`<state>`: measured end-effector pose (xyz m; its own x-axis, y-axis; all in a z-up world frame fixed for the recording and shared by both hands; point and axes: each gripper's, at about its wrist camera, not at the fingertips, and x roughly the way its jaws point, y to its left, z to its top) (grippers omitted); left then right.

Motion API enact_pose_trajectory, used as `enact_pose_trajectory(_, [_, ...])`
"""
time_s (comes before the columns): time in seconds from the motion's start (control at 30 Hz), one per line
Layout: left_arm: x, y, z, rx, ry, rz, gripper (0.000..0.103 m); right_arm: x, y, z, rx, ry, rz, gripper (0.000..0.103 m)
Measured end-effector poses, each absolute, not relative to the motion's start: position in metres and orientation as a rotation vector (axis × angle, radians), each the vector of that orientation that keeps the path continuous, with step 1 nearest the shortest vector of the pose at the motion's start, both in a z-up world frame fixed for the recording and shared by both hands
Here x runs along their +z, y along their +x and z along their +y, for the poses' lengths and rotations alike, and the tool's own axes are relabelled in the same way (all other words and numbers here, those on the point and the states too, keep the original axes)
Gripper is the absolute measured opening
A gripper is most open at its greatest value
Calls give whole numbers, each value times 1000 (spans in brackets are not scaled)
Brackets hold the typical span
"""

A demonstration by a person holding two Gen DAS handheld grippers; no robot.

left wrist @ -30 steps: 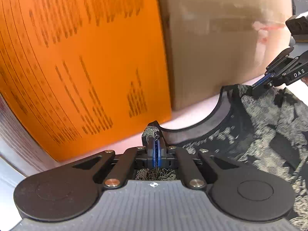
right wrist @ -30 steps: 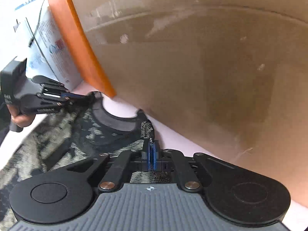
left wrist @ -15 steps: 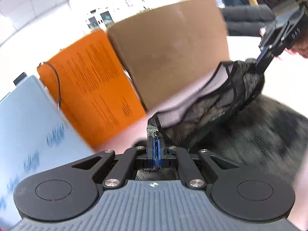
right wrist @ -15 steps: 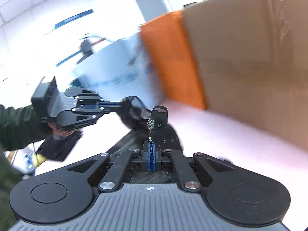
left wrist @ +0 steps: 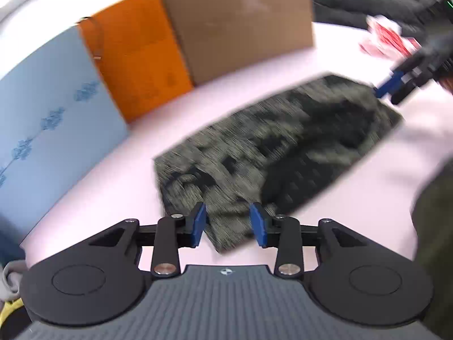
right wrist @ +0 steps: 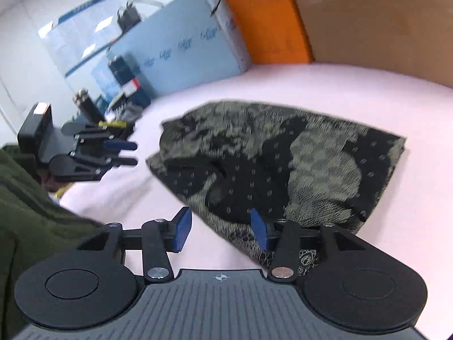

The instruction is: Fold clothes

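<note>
Pale pink surface [left wrist: 113,187] stretches out in front of a row of boxes: a blue box [left wrist: 48,113], an orange box [left wrist: 141,53] and a brown cardboard box [left wrist: 240,19] standing side by side at the back. On it lies the dark patterned garment [right wrist: 269,164], doubled over on itself with its top layer set down. The left hand-held gripper [left wrist: 228,223] has just been opening; its blue pads stand apart either side of the near corner of the cloth, not pressing it. The right hand-held gripper [right wrist: 220,229] has likewise just been opening, with the cloth's edge between its parted pads but free. This looks like the release at the end of one fold. Next, a fresh pair of edges would need gripping for a second fold across.
</note>
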<state>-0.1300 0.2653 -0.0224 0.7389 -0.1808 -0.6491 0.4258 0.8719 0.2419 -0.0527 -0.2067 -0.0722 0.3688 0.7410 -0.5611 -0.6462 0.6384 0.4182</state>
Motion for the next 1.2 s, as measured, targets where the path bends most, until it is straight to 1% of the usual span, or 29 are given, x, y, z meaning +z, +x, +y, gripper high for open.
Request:
enact_pose_trajectory(0.03, [-21,-124,262,-323,373,651,36,-70,-51,-207,878,143,769,56])
enact_pose_trajectory(0.13, [-22,-104,249,-221,369,627,39,-69,-44,-204,842,174,710,59])
enact_pose_trajectory(0.2, [-26,-89,235,-149,384,628,40,-70,-38,-195,801,192,677,65])
enact_pose_trajectory(0.4, [-46,-58,189,-140,417,669,43,-82,-22,-167,590,149,636,66])
enact_pose_trajectory(0.47, [-54,-54,179,-186,405,687,45,-87,-17,-162,541,141,633,71])
enact_pose_trajectory(0.53, [-60,-55,171,-250,414,706,48,-93,-14,-161,530,144,645,73])
enact_pose_trajectory(0.6, [-65,-59,165,-311,438,722,51,-97,-12,-161,530,141,664,78])
enact_pose_trajectory(0.63, [-68,-61,164,-335,449,729,51,-99,-12,-161,527,136,670,80])
enact_pose_trajectory(0.73, [-72,-69,163,-362,473,724,54,-106,-12,-162,512,117,688,81])
enact_pose_trajectory(0.97, [-62,-80,182,-417,443,750,60,-122,-27,-156,488,-34,678,92])
enact_pose_trajectory(1.07, [-51,-81,198,-407,403,729,66,-121,-33,-158,475,-30,674,96])
enact_pose_trajectory(1.17, [-36,-78,207,-369,359,700,67,-119,-38,-166,457,17,653,97])
enact_pose_trajectory(1.2, [-31,-77,209,-350,348,686,72,-118,-40,-169,451,32,646,97])
